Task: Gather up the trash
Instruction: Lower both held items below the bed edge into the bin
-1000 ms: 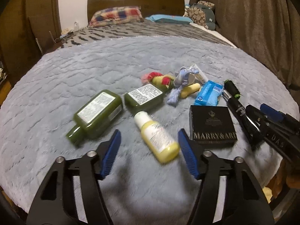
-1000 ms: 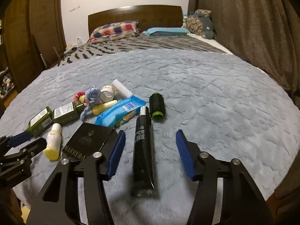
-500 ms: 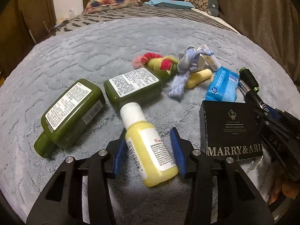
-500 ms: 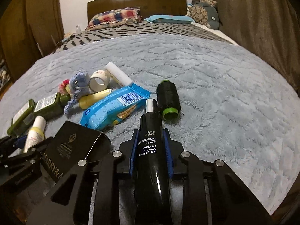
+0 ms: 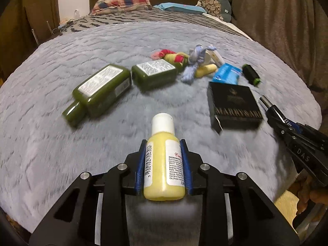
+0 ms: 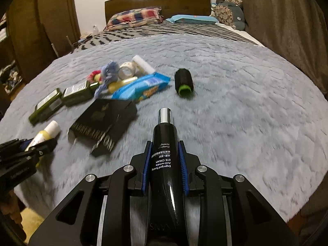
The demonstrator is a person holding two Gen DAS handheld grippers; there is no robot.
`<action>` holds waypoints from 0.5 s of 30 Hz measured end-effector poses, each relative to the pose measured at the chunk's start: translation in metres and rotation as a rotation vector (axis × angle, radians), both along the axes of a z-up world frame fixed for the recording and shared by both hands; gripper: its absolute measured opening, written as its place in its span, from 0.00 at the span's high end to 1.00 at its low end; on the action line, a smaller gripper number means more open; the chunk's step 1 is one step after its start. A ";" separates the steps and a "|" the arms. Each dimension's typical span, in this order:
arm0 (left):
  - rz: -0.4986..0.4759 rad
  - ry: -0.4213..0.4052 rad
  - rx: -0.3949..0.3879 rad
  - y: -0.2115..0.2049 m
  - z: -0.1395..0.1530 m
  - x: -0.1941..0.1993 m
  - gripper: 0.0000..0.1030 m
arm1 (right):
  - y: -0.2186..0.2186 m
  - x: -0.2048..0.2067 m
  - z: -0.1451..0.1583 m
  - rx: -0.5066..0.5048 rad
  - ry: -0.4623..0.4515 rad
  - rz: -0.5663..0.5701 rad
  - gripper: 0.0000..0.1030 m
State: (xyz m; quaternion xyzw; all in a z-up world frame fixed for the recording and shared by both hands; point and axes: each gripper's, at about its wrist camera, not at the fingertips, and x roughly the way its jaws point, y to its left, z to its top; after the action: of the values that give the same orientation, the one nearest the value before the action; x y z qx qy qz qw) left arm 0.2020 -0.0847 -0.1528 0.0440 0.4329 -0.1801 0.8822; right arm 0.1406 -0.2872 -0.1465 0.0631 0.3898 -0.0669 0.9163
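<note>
The left claw (image 5: 164, 164) has just been closing and now squeezes the yellow bottle (image 5: 163, 157) by its sides, white cap pointing to 12 o'clock. The right claw (image 6: 165, 166) holds the black eye cream tube (image 6: 165, 164) tight, silver tip to 12 o'clock. Both sit low over the fluffy grey bed cover (image 5: 61, 153).

The tube is shiny and gets thinner toward its tail, so it could slide out. The bottle is soft and could squish or pop free. The black box (image 5: 233, 104), at 2 o'clock from the bottle, lies between the claws and could get bumped.
</note>
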 end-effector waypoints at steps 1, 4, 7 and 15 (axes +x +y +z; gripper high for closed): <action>-0.004 -0.003 -0.007 0.003 0.002 -0.007 0.72 | 0.002 -0.006 0.002 0.001 -0.005 0.001 0.75; -0.016 -0.018 -0.025 0.008 0.010 -0.028 0.72 | 0.009 -0.028 0.013 -0.003 -0.032 0.008 0.75; -0.034 -0.044 -0.048 0.013 0.019 -0.054 0.72 | 0.018 -0.054 0.025 -0.001 -0.063 0.037 0.75; -0.070 -0.053 -0.071 0.025 0.015 -0.124 0.72 | 0.045 -0.124 0.018 0.029 -0.032 0.127 0.75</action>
State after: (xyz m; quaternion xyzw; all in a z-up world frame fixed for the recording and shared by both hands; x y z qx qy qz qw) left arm 0.0784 -0.0595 -0.1378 0.0323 0.4007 -0.2248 0.8876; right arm 0.0165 -0.2418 -0.1288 0.0525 0.3790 -0.0020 0.9239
